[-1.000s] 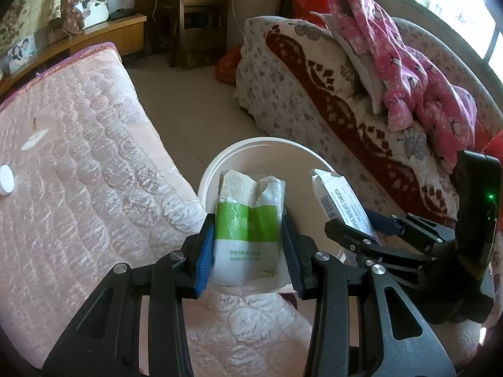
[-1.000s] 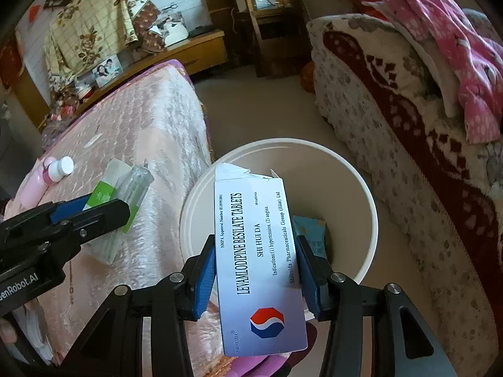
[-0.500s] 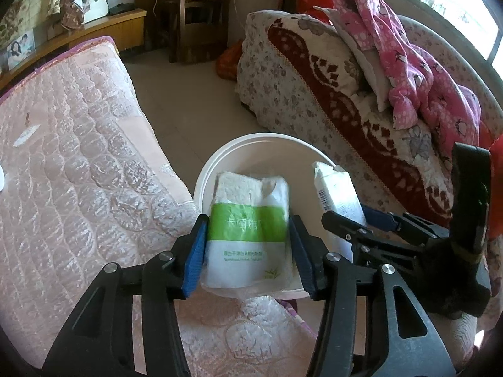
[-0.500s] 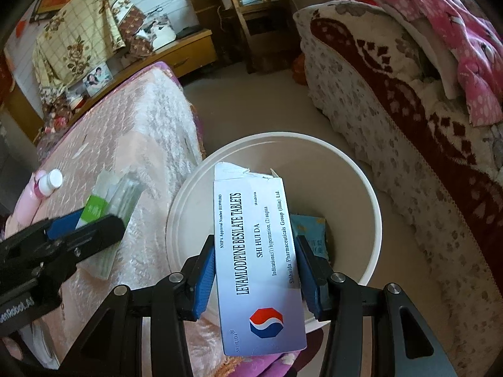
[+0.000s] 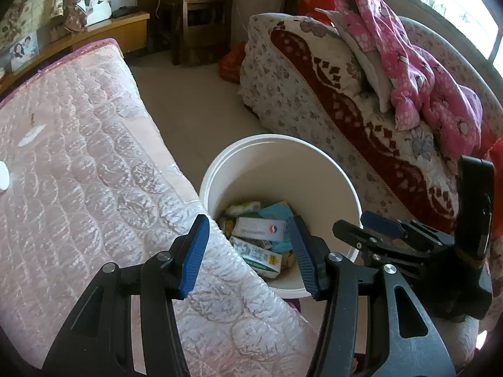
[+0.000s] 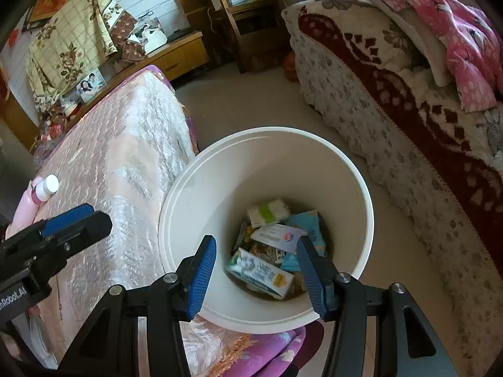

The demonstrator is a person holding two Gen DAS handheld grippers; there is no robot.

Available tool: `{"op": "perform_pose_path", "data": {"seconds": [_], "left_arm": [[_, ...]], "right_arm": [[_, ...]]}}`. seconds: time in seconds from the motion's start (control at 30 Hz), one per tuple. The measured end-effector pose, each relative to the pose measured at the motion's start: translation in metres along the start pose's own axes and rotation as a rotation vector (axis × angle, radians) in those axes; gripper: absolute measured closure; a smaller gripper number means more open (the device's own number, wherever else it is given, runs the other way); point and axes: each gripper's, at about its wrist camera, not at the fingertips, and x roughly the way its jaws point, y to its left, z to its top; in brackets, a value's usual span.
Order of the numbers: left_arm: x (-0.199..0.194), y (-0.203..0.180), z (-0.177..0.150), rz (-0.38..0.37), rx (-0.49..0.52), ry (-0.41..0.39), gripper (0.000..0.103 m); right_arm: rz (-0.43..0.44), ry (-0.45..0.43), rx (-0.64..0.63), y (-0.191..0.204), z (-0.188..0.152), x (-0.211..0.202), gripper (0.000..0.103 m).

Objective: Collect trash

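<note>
**Left wrist and right wrist views: both grippers empty over the bin**

Left wrist view first: my left gripper has its jaws apart with nothing between the blue pads. Past the fingertips sits the white bucket, and looking straight between my fingers I can see the trash lying in the bottom of it. The pill box with the red and blue logo is down there just ahead of my right-hand finger, and a green and white carton lies a bit nearer to me, partly hidden by the edge of the pink quilted mattress that runs under my left finger. Off to the right of my fingers is my right gripper, seen from the side, hanging over the bucket's rim.

Right wrist view: same deal, the right gripper is released, pads not touching anything. The bucket is directly beyond the fingertips. Between my fingers I see the carton, the pill box just above my right finger's tip, and further out the tissue pack with the green band, a bit blurred. A teal packet is near it too. To the left of my fingers the left gripper pokes in over the mattress, and beyond it a small white-capped bottle lies on the bed.
</note>
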Motion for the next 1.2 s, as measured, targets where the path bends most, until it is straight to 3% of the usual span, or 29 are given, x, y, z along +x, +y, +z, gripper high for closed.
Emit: {"op": "perform_pose_path", "data": {"seconds": [0.2, 0.33, 0.47, 0.67, 0.8, 0.93, 1.0, 1.2], "left_arm": [[-0.01, 0.001, -0.004, 0.011, -0.001, -0.018, 0.052], [-0.019, 0.003, -0.008, 0.014, -0.008, -0.031, 0.052], [-0.03, 0.004, -0.012, 0.024, -0.007, -0.053, 0.052], [-0.057, 0.006, -0.015, 0.019, -0.018, -0.114, 0.052], [-0.08, 0.005, -0.019, 0.032, 0.003, -0.173, 0.052], [-0.103, 0.007, -0.025, 0.036, 0.002, -0.223, 0.051], [-0.114, 0.01, -0.028, 0.043, -0.003, -0.244, 0.039], [-0.147, 0.019, -0.038, 0.068, -0.008, -0.309, 0.038]], "right_arm": [[0.007, -0.017, -0.015, 0.01, -0.007, -0.01, 0.051], [0.008, -0.044, -0.025, 0.018, -0.01, -0.021, 0.038], [-0.002, -0.067, -0.052, 0.028, -0.012, -0.033, 0.038], [-0.029, -0.148, -0.09, 0.044, -0.014, -0.064, 0.038], [-0.019, -0.209, -0.088, 0.055, -0.018, -0.086, 0.032], [-0.073, -0.271, -0.122, 0.073, -0.023, -0.105, 0.03], [-0.1, -0.295, -0.133, 0.078, -0.025, -0.112, 0.028], [-0.127, -0.375, -0.128, 0.093, -0.033, -0.138, 0.023]]}}
